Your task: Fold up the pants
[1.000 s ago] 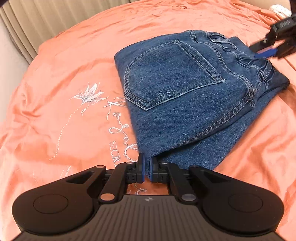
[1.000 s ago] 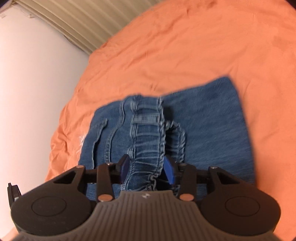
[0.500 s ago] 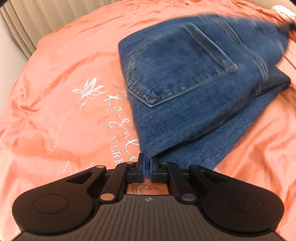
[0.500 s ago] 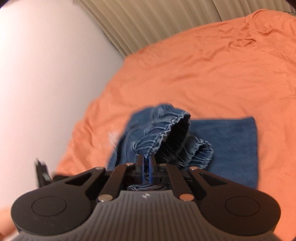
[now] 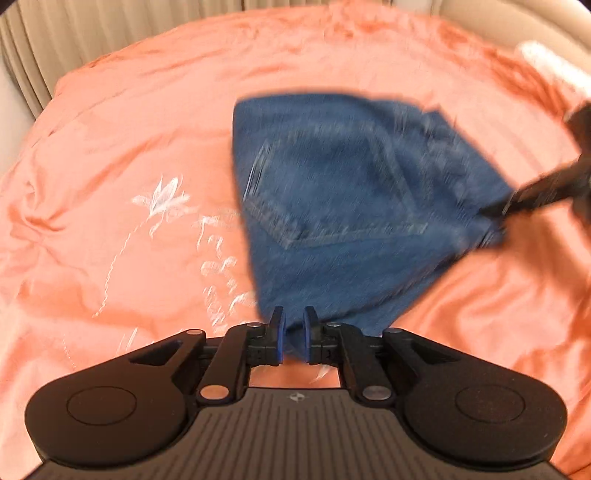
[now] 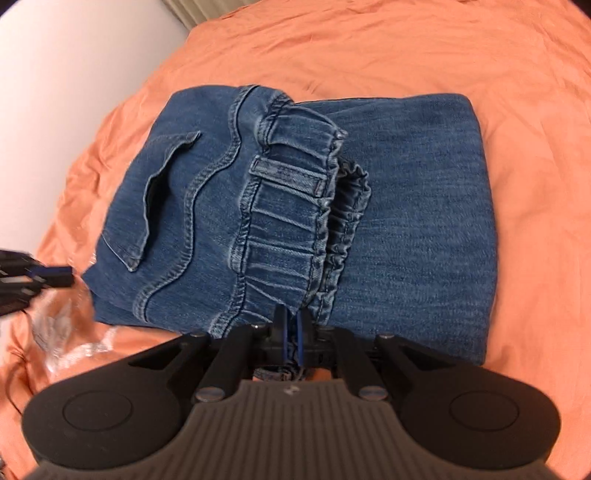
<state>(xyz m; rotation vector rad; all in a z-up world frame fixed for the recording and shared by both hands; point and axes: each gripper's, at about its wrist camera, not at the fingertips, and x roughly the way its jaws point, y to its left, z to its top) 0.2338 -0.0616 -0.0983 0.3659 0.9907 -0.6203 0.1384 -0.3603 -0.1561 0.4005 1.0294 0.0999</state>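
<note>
Folded blue jeans (image 6: 413, 229) lie on an orange bedspread (image 6: 369, 48). My right gripper (image 6: 291, 332) is shut on the elastic waistband (image 6: 288, 221) of the top layer, which is bunched and raised over the layer below. In the left wrist view the jeans (image 5: 332, 192) are blurred by motion and the right gripper (image 5: 495, 214) pinches their right corner. My left gripper (image 5: 293, 332) has the near corner of the denim between its blue pads. Its jaws are opening slightly, with the cloth still filling the gap. The left gripper (image 6: 55, 277) also shows at the left edge of the right wrist view.
White embroidery (image 5: 162, 199) marks the bedspread left of the jeans. A pleated curtain (image 5: 92, 33) hangs behind the bed, and a white wall (image 6: 74, 74) stands on the left. A white object (image 5: 546, 62) lies at the far right corner.
The right gripper went from open around the waistband to shut on it and pulled the top layer up. The left gripper rose with the near corner, and its pads now stand slightly wider apart.
</note>
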